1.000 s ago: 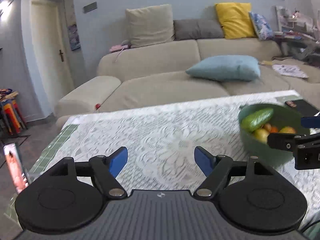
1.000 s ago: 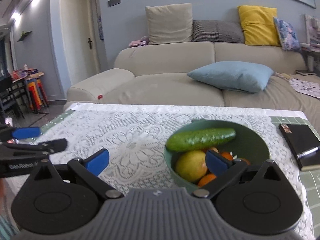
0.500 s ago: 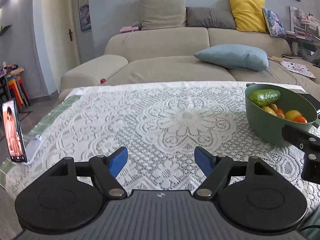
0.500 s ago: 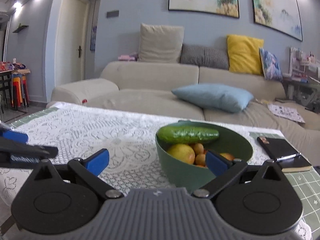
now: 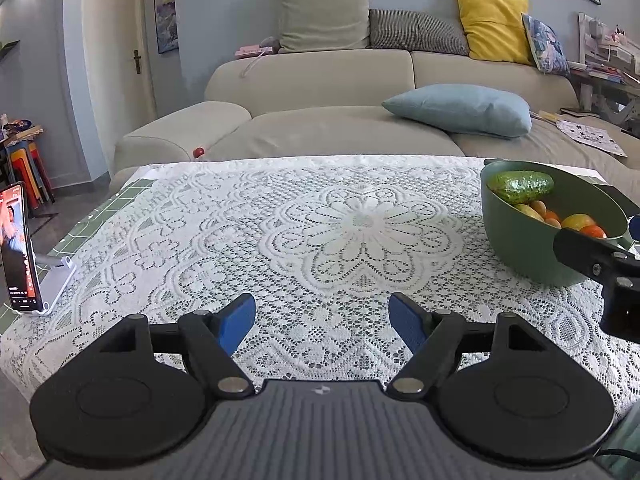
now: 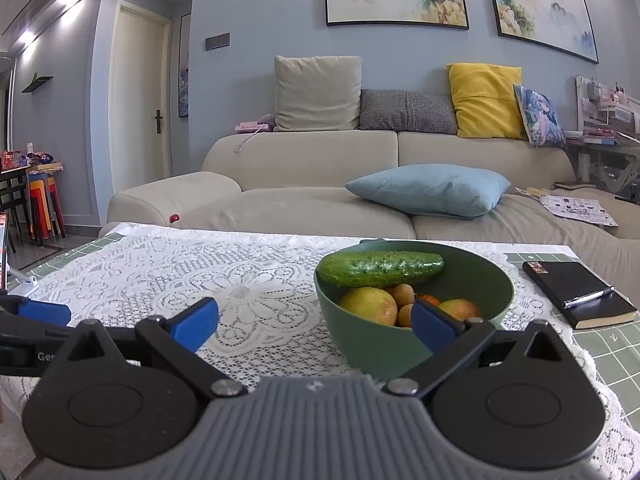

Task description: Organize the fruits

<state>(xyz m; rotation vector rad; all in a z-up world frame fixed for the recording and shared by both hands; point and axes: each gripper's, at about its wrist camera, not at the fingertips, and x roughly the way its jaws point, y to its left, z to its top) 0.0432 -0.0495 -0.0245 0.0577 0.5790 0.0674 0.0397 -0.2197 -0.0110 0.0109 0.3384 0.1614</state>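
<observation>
right wrist view: cucumber [image 6: 382,268] tops bowl [image 6: 400,344] just past released right claw [image 6: 316,320]; left claw [image 5: 322,316] released.

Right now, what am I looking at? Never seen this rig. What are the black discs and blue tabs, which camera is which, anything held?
No robot: a person holds two handheld grippers, each with a fisheye camera looking along its blue-padded fingers. The left gripper hovers open over the lace tablecloth, holding nothing. The right gripper is open and empty too, facing the green bowl. The bowl holds a cucumber lying on yellow and orange fruit. A black notebook with a pen lies to its right; a phone stands at the table's left edge.
</observation>
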